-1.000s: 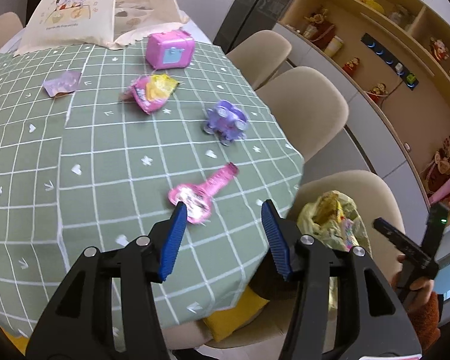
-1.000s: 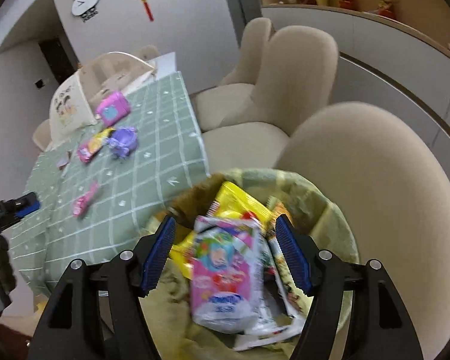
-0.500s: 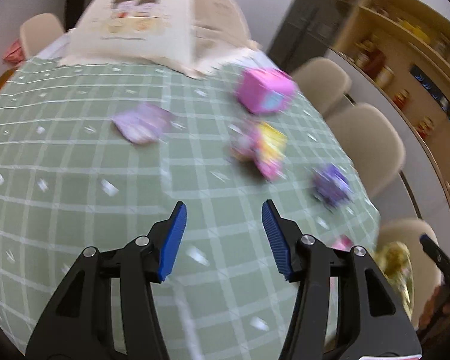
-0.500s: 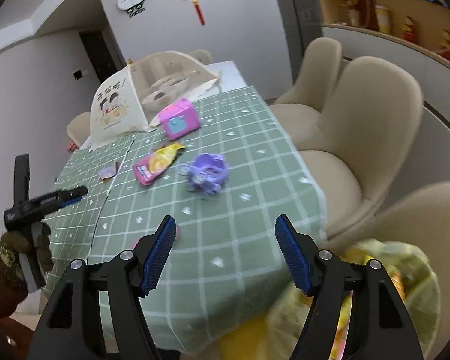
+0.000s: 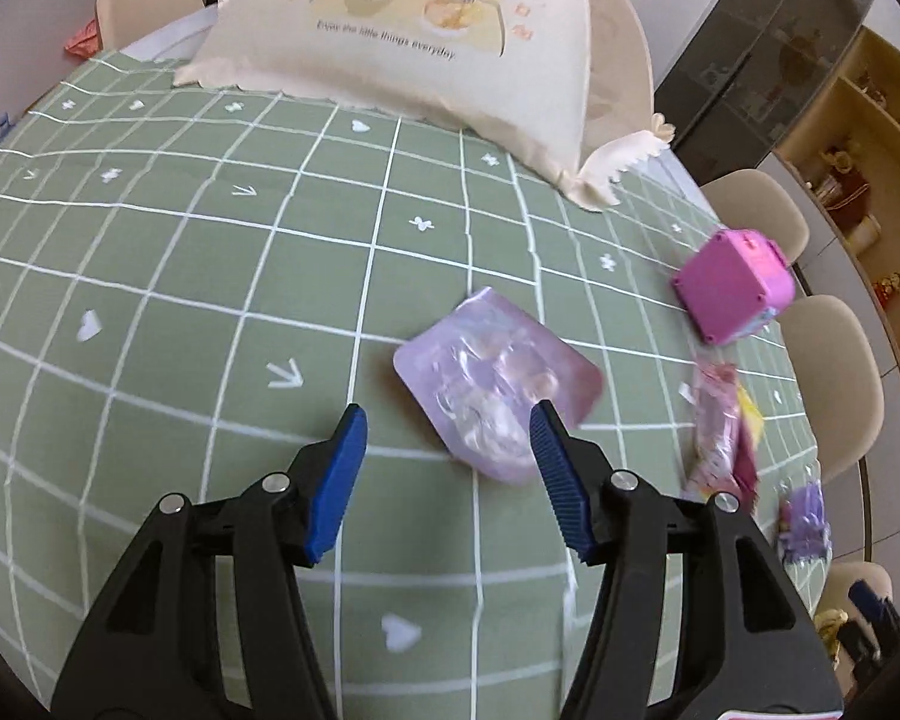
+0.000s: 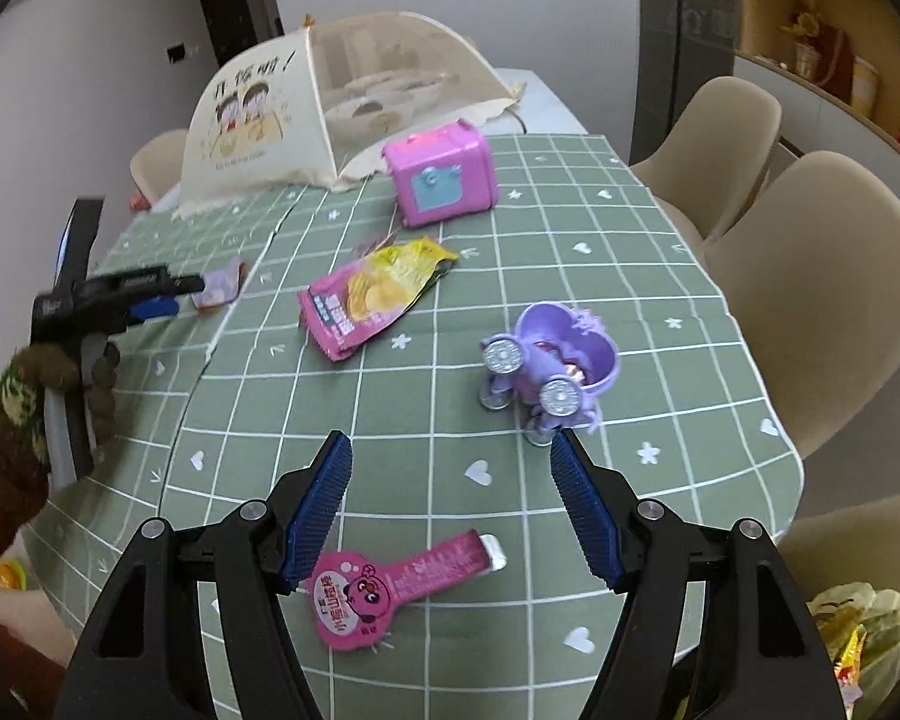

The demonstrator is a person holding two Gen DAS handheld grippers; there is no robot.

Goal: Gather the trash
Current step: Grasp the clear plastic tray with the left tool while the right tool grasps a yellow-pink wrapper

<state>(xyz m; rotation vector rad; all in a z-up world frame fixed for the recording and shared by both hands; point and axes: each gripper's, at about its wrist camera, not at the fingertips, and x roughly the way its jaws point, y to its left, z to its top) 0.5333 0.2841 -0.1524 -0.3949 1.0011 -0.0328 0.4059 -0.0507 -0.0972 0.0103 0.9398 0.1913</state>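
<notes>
Left gripper (image 5: 447,438): jaws apart and opening, nothing clamped; pitched steeply down at the green checked tablecloth (image 5: 150,276). Directly ahead, its near edge level with the right fingertip (image 5: 543,426) and partly behind it: lilac wrapper (image 5: 498,381), flat on the cloth, crinkled and glossy. Judged featherlight, limp, likely slippery film; best pinched across a raised crease or the near edge, since a flat face offers little to bite. Farther right of this tool: pink toy box (image 5: 732,285); beyond, the cream food cover (image 5: 426,30). Right gripper (image 6: 450,468): jaws wide apart, empty, likewise angled downward. Nearest, under and between its fingers, toward the left one: pink lollipop-shaped wrapper (image 6: 390,585), flat, thin, with a foil end; judged light and pliable, easiest taken across the narrow stem. Just ahead of the right fingertip (image 6: 570,462): purple toy carriage (image 6: 549,369), rigid, apparently not rubbish. Ahead and left: pink-and-yellow crisp packet (image 6: 375,294), open, crumpled, probably empty and springy; puffed middle a fair hold. Low at right edge: trash bag (image 6: 852,624), already holding packets. Far left: gloved hand (image 6: 42,384) on the other tool's handle.
</notes>
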